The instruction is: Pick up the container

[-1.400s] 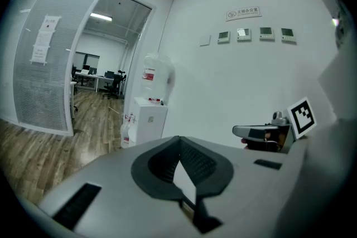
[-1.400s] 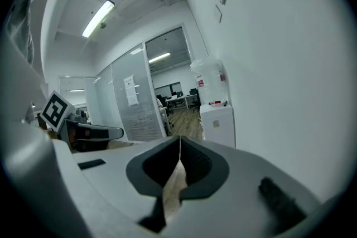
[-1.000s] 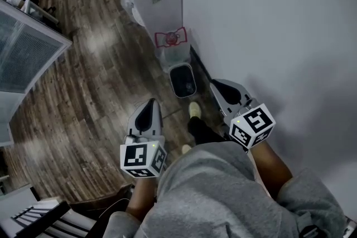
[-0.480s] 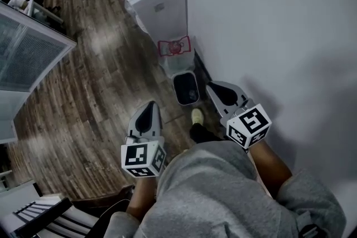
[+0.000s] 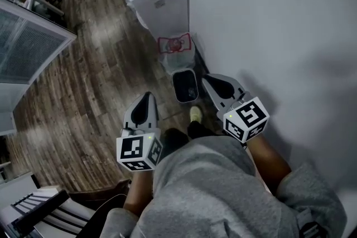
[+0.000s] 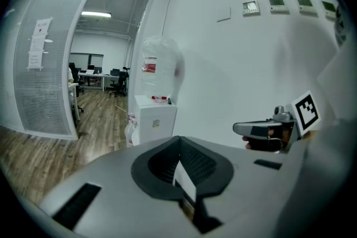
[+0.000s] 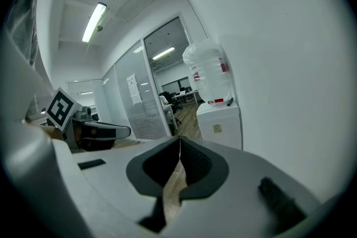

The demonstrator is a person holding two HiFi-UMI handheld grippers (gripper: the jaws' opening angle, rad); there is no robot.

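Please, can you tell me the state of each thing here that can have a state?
Left gripper: shut, nothing between its jaws.
Right gripper: shut, nothing between its jaws.
Small dark waste bin with grey rim: upright on the wood floor, top open.
Clear water bottle: standing on top of the white dispenser cabinet.

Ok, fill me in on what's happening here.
A person stands beside a white wall with a gripper in each hand. The left gripper and right gripper are both shut and empty. On the wooden floor ahead sit a small dark bin and a water dispenser. Nothing is picked up yet.
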